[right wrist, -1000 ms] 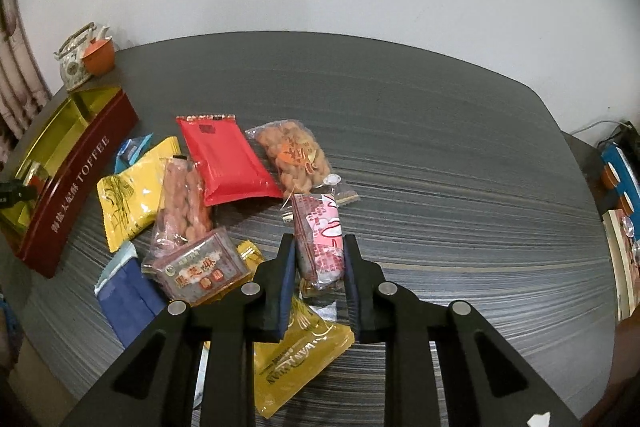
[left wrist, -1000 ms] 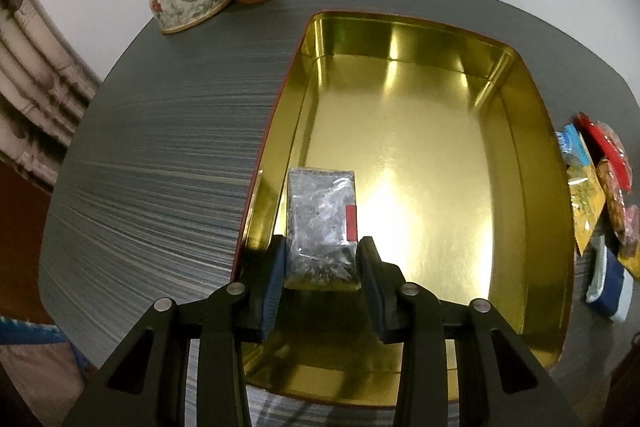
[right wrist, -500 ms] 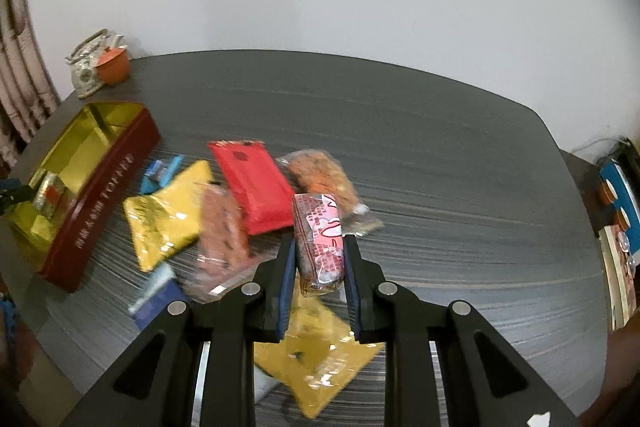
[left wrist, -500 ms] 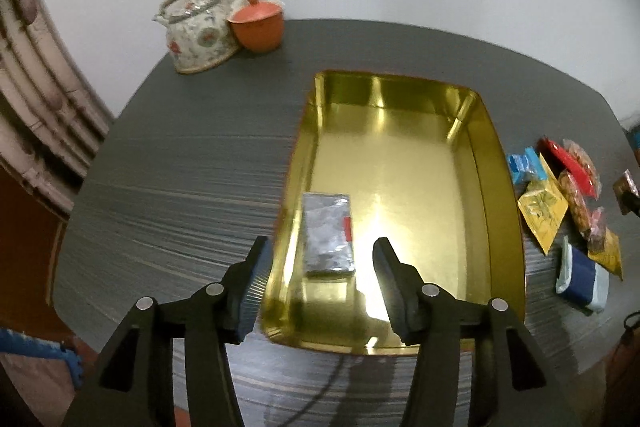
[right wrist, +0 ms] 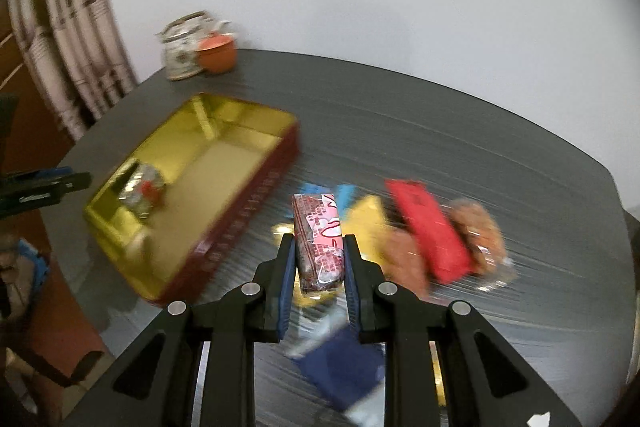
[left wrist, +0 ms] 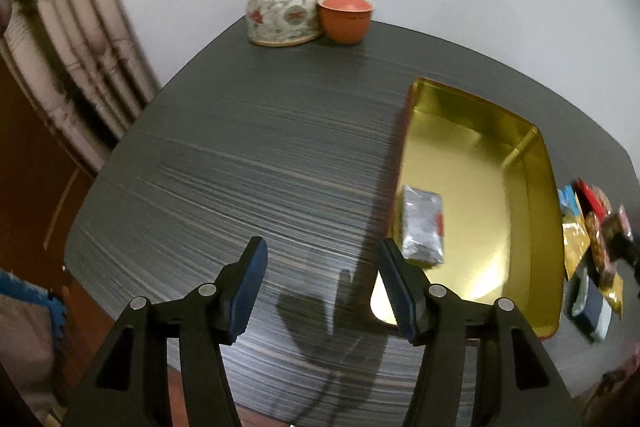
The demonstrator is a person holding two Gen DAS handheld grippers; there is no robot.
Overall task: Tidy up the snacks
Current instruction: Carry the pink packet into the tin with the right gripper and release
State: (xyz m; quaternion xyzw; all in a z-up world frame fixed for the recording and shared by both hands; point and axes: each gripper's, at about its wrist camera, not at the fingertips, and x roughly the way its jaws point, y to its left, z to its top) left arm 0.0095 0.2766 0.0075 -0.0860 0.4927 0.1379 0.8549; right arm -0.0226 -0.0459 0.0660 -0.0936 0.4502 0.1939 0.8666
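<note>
We are reading no text. The tin [right wrist: 256,199] is showing a row of lettering along its dark red side, blurred past reading. The pink wrapped snack [right wrist: 320,239] is carrying printed marks and a pattern, none legible. Other packets: nothing readable.

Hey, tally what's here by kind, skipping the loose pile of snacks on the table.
Teapot: 1
Lidded cup: 1
Tin: 1
Silver packet inside it: 1
Pink packet held in the right gripper: 1
Total: 5
</note>
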